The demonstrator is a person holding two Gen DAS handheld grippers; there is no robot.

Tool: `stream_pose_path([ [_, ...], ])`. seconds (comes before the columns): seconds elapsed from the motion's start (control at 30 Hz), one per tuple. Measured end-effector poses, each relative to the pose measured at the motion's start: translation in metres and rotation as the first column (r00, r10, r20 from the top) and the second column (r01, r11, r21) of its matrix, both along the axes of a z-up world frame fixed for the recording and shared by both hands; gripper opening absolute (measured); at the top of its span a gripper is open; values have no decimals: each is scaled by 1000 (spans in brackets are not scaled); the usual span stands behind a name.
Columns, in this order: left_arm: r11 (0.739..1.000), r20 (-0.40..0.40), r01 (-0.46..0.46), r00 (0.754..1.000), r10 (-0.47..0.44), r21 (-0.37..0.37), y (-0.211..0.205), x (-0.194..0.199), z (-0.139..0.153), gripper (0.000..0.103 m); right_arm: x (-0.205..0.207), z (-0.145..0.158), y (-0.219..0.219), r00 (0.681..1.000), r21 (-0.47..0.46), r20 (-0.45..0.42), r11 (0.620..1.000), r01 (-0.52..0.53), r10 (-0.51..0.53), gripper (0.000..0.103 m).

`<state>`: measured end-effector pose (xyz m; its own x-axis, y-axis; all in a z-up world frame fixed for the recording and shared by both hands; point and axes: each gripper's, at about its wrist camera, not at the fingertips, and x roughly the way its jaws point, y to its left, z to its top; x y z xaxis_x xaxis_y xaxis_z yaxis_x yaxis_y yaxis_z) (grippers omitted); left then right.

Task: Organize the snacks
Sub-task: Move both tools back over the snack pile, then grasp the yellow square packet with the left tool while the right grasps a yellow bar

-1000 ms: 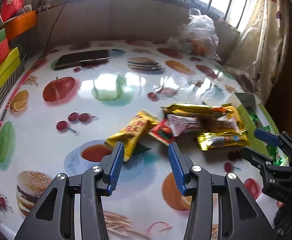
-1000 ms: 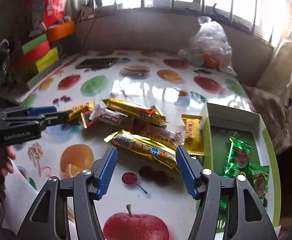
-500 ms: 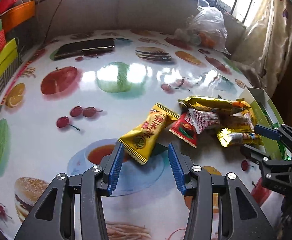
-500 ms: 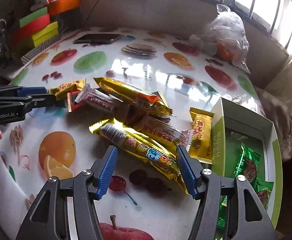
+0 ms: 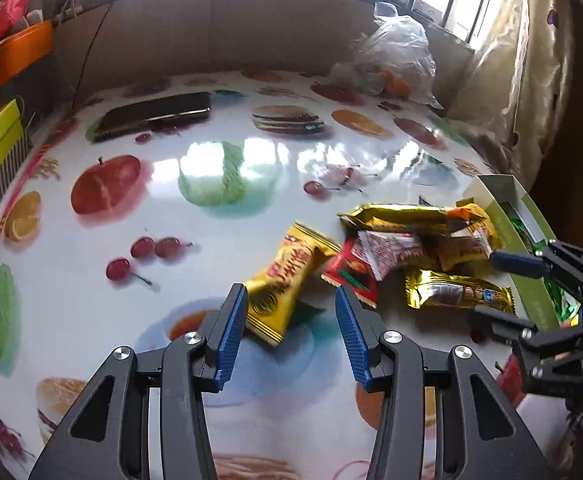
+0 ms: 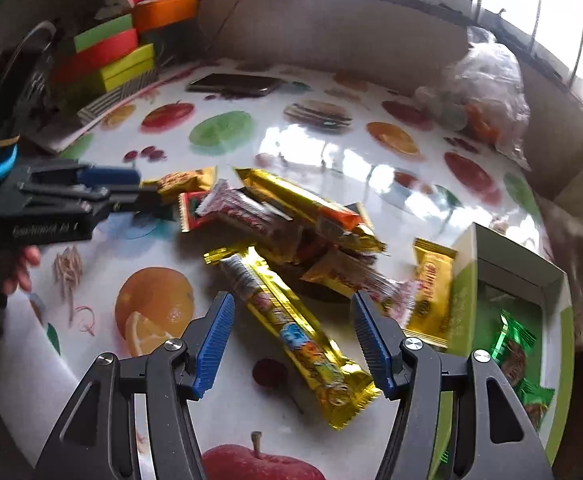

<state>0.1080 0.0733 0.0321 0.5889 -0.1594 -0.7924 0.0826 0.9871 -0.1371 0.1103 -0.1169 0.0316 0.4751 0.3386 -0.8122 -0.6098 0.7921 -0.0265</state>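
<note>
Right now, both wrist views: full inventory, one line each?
gold bars: two, long, in the pile; one lies between the right jaws
yellow packs: two; one at the left jaws, one by the box
red pack: one, mid-pile
white-red packs: at least two, in the pile
box: one, green and white, open, right of pile
green packs: at least two, inside box
phone: one, dark, far side
bag: one, clear, far right
boxes: stacked, green, red, yellow, orange, far left
table: one, white fruit-print cover
left gripper: jaws open
right gripper: jaws open
</note>
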Motion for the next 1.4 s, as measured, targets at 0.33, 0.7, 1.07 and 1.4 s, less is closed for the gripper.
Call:
stream_pose_path([
  [0.33,997,-19,56,998,-55,52,-6,18,-8,47,9,-13,13,1000,-44,-25,999,-17,16,61],
  [0.7,997,-58,50,997,-46,64,-3,33,-18,47,14,-19,10,999,-32,-49,999,14,-16,53],
  [1.07,997,-48,50,998,-47,55,-7,34,-19,47,14,-19,10,998,-3,-59,1000,12,-12,37],
  [1.4,997,-44,57,998,-54,58,-9,31,-18,28,12,-19,12,998,13,-61,1000,29,-28,25],
])
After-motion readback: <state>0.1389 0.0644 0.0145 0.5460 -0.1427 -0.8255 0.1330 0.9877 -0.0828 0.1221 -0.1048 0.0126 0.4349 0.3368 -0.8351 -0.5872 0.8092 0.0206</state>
